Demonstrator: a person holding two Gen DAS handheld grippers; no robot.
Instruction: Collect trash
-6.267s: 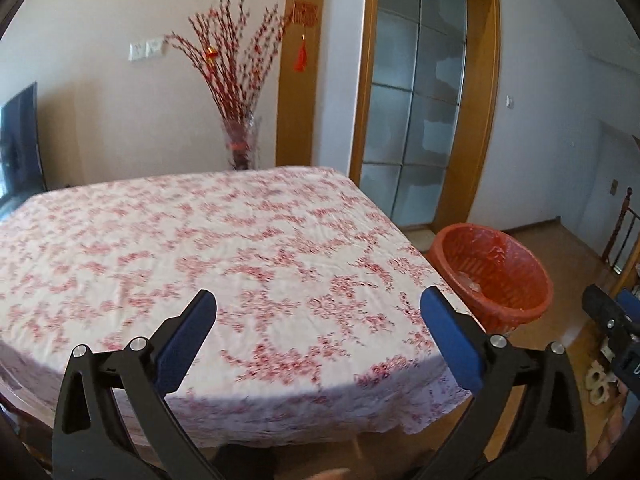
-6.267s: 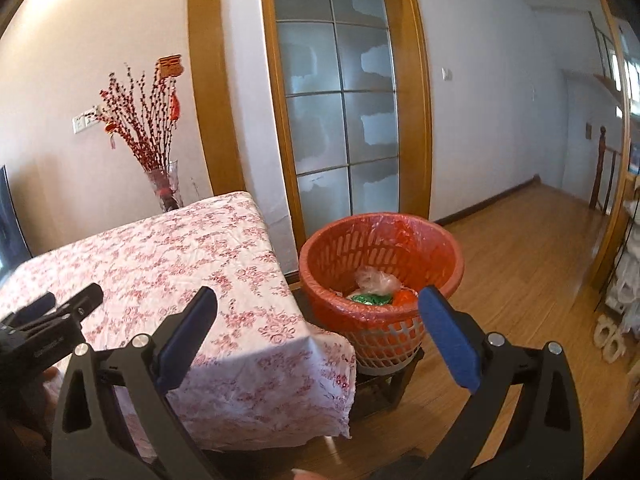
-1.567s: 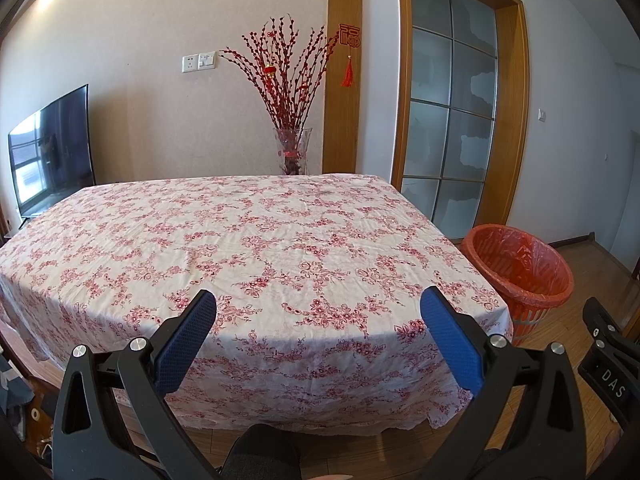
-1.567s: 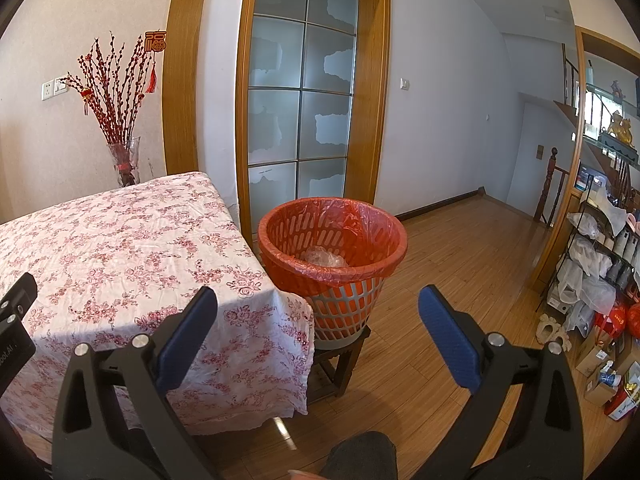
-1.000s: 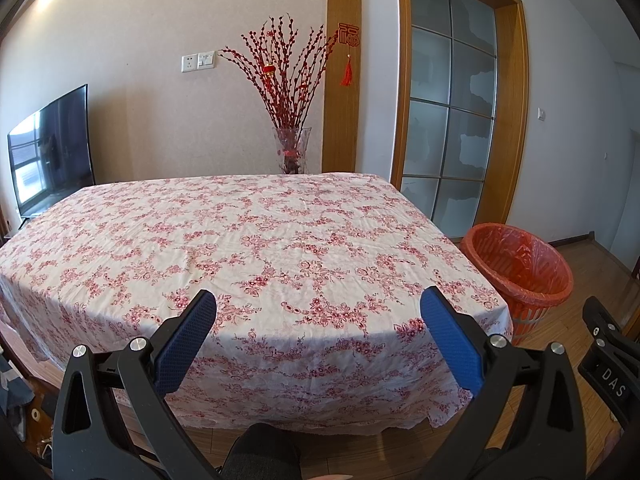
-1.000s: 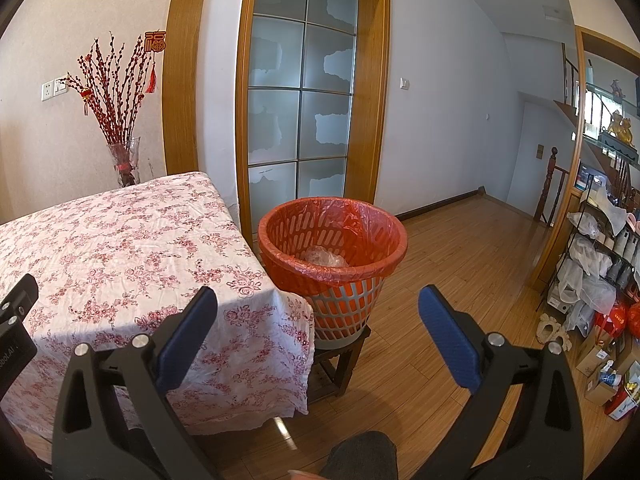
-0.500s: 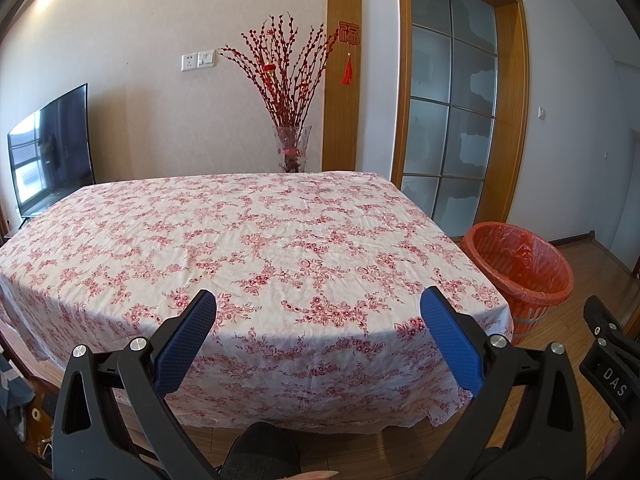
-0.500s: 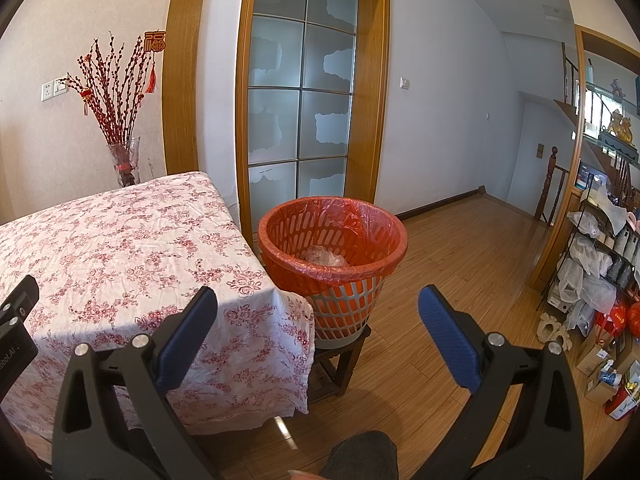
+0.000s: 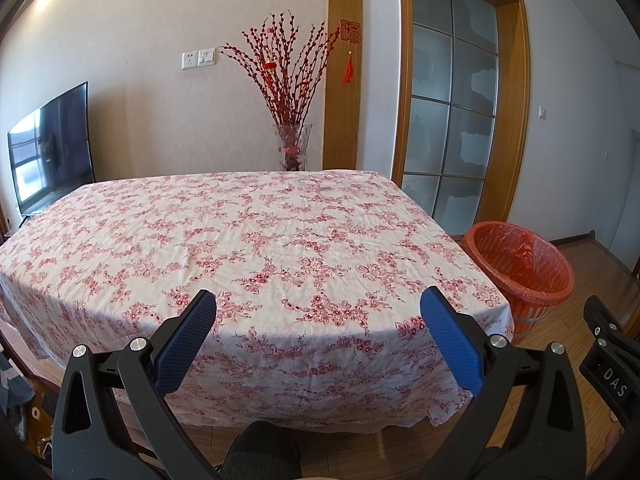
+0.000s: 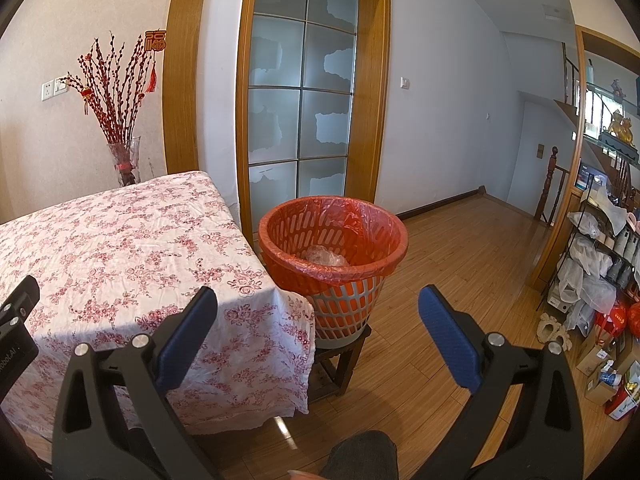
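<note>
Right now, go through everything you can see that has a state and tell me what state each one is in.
Left hand-held gripper: open, holding nothing.
Right hand-held gripper: open, holding nothing.
Orange basket: upright on a small stool, lined with a red bag, crumpled clear plastic inside.
Tablecloth: spread flat over the table, no trash visible on it.
Glass door: shut.
Television: off.
Vase: upright, holding red branches.
</note>
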